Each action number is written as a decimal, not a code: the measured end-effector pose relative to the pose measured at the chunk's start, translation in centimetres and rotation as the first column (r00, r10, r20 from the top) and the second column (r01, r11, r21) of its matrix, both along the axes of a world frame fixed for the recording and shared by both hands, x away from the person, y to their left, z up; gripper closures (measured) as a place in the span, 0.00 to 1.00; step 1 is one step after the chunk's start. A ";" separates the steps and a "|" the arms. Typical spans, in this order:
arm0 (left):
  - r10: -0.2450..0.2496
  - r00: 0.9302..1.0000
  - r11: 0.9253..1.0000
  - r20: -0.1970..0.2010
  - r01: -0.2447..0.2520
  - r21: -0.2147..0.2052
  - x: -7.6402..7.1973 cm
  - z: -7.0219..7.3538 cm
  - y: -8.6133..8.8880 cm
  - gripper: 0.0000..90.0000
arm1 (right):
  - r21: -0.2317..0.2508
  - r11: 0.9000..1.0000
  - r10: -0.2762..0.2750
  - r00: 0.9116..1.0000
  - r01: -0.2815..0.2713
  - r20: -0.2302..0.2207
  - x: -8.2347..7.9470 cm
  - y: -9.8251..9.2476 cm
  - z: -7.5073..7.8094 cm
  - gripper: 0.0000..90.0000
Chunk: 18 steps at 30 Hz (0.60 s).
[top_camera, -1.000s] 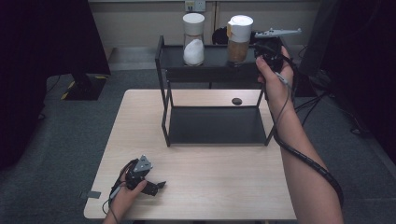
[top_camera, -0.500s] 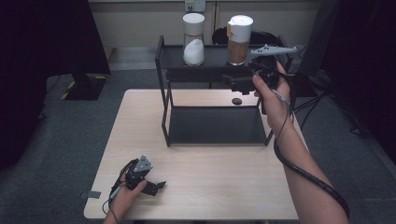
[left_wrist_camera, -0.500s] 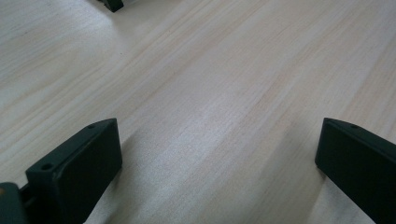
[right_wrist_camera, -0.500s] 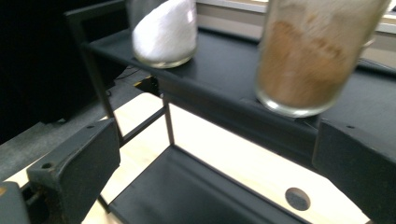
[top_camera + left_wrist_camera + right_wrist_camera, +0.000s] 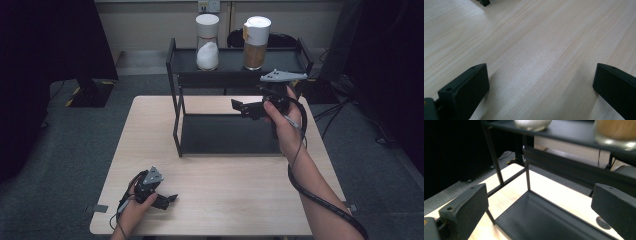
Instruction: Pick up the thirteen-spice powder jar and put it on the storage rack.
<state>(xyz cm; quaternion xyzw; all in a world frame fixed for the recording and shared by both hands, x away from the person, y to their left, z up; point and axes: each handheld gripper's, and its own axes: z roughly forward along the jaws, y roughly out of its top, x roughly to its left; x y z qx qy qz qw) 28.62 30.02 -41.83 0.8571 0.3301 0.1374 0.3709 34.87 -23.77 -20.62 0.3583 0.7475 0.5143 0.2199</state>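
Hovering right gripper (image 5: 243,107) over the rack (image 5: 176,117) at one o'clock, jaws released, empty. Resting left gripper (image 5: 167,199) on the table (image 5: 240,200) at seven o'clock, jaws released.

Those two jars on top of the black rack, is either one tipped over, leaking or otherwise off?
Nothing stands out. The white-filled jar and the brown-filled jar both stand upright with lids on, side by side on the rack's top shelf, no spill around them. The right gripper hangs open and empty below them.
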 end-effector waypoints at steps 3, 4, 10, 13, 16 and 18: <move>0.000 1.000 1.000 0.000 0.000 0.000 0.0 0.0 0.0 0.00 | 0.000 1.000 0.009 1.000 -0.009 -0.006 -0.1 0.0 -0.8 0.00; 0.000 1.000 1.000 0.000 0.000 0.000 0.0 0.0 0.0 0.00 | 0.005 1.000 0.011 1.000 -0.011 -0.009 -0.1 0.0 -1.0 0.00; 0.000 1.000 1.000 0.000 0.000 0.000 0.0 0.0 0.0 0.00 | 0.020 0.999 0.035 0.999 -0.034 -0.020 -0.3 -0.2 -2.8 0.00; 0.000 1.000 1.000 -0.001 0.000 0.000 0.0 0.0 0.0 0.00 | 0.024 0.999 0.050 0.998 -0.049 -0.030 -0.3 -0.2 -3.6 0.00; 0.000 1.000 1.000 -0.002 0.000 0.002 0.0 0.0 0.0 0.00 | 0.035 0.997 0.072 0.996 -0.070 -0.044 -0.1 -0.4 -4.4 0.00; -0.001 1.000 1.000 -0.002 0.001 0.002 0.0 0.0 0.0 0.00 | 0.033 0.997 0.074 0.996 -0.072 -0.050 -0.1 -0.3 -4.7 0.00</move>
